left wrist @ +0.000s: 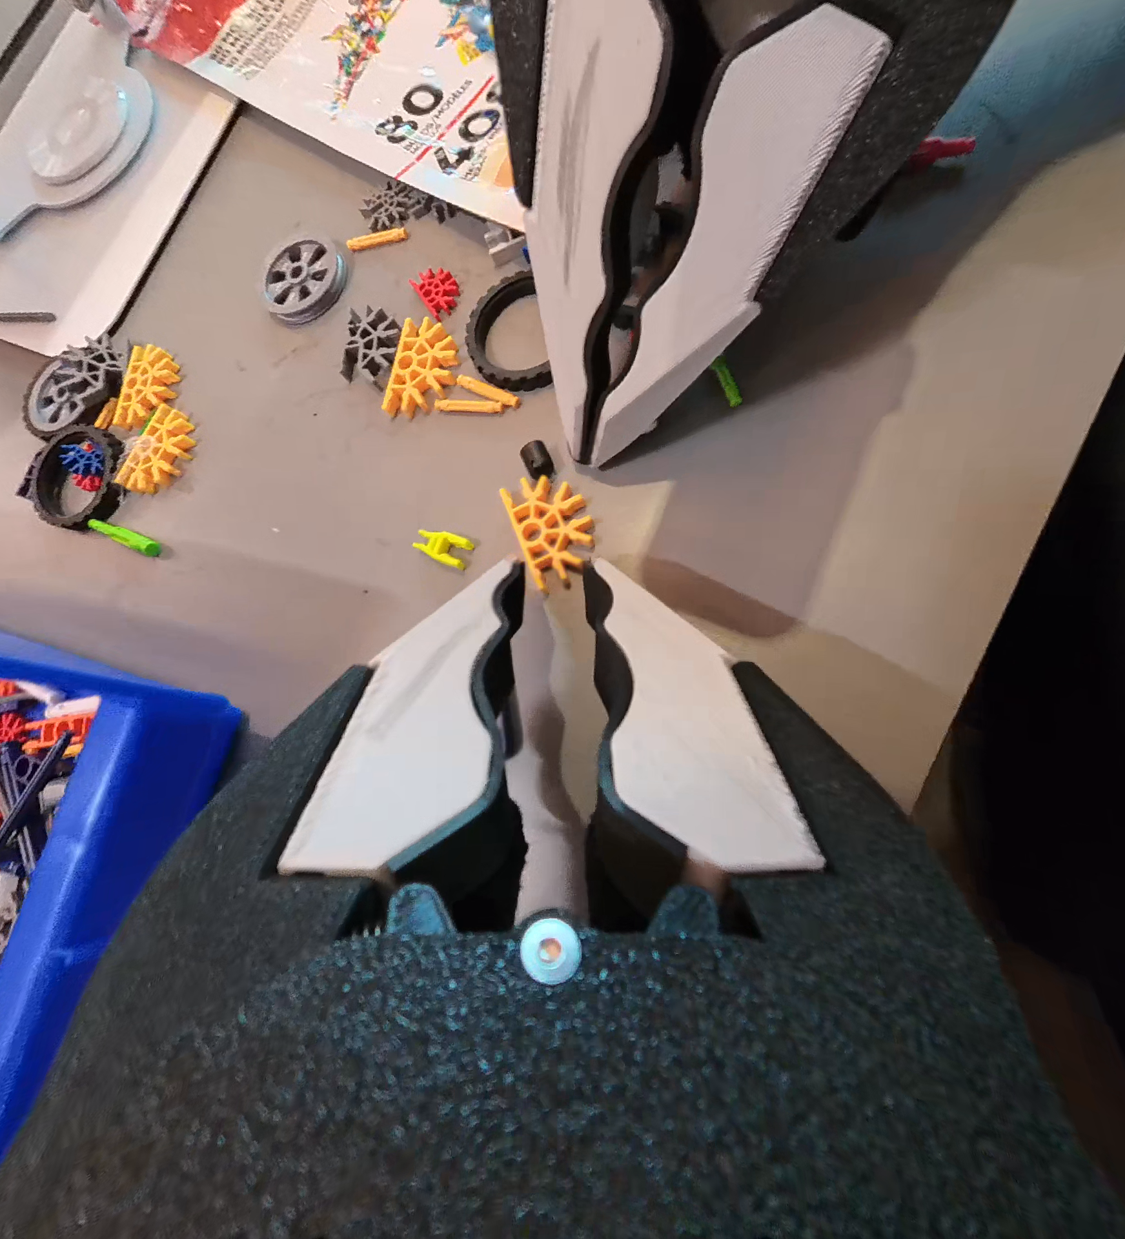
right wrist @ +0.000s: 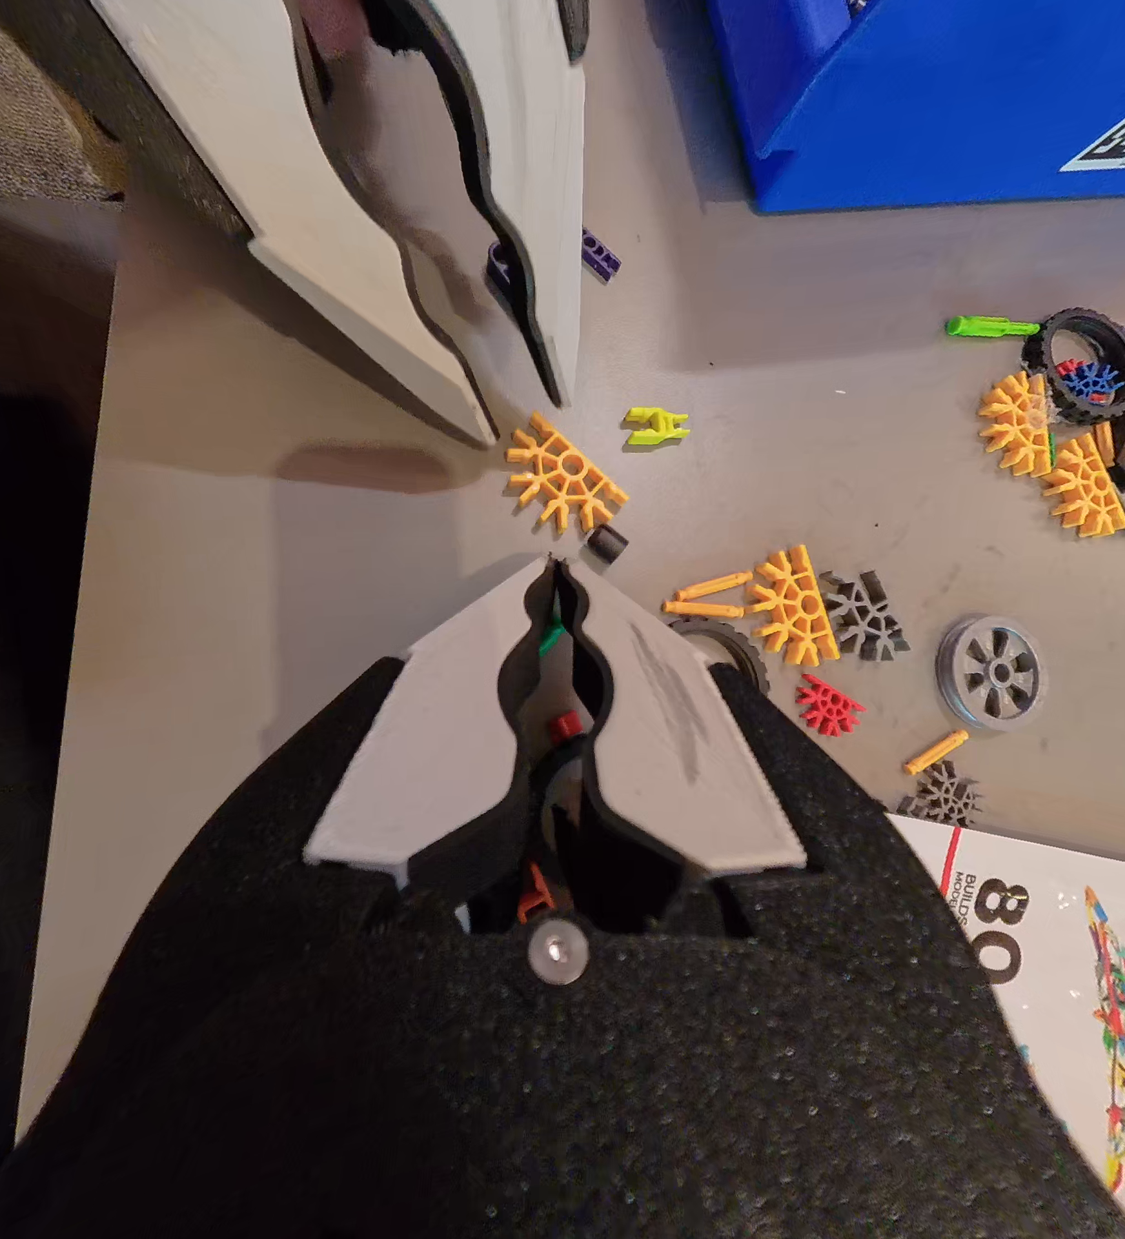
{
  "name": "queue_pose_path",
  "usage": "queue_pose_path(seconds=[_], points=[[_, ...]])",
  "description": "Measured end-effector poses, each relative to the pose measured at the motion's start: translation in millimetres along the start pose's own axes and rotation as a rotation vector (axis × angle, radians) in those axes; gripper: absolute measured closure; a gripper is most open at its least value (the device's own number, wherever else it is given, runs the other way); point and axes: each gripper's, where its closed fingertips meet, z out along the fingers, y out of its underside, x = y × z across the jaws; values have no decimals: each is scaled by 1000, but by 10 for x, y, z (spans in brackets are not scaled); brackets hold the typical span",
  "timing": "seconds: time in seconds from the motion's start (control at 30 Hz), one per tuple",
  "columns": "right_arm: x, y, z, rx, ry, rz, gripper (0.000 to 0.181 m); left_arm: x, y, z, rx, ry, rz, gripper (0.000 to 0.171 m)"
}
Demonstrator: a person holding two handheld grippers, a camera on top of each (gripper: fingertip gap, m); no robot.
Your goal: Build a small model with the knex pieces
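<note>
A: While the grey tabletop [left wrist: 291,603] fills both views, what sits at seven o'clock in the left wrist view?

B: A blue plastic bin [left wrist: 144,771] of mixed construction pieces.

A: And the left gripper [left wrist: 549,570]?

B: Its jaws stand apart, tips flanking an orange plastic fan-shaped connector [left wrist: 548,533] lying flat. I can't tell whether they touch it.

A: The right gripper [right wrist: 556,562]?

B: Jaws together, empty at the tips, pointing at that connector from six o'clock. A small black plastic cylinder [right wrist: 606,542] lies just beside them.
</note>
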Motion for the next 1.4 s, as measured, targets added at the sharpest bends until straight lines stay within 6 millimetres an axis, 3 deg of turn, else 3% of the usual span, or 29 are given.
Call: queue_pose_path(seconds=[0.3, 0.47, 0.77, 0.9, 1.0, 1.13, 1.27, 1.4], points=[[74, -30, 17, 10, -8, 3, 172, -152, -25, -351, 81, -38, -51, 156], [129, -115, 5, 60, -26, -5, 172, -366, -41, -668, 82, -96, -41, 156], [183, -190, -7, 147, -25, -14, 172, -1160, -80, -1398, -12, -261, 16, 158], [212, -209, -49, 186, -19, -6, 172, -1645, 93, -1624, -155, -365, 73, 158], [228, -193, -68, 199, -20, 2, 172, -1927, 260, -1639, -242, -352, 88, 157], [255, -168, -82, 212, -15, 15, 172, -2156, 389, -1465, -334, -267, 143, 158], [270, -170, -83, 226, -17, 23, 172, -2184, 408, -1133, -351, -108, 174, 156], [288, -188, -94, 246, -17, 30, 172, -2008, 491, -826, -378, 99, 190, 154]])
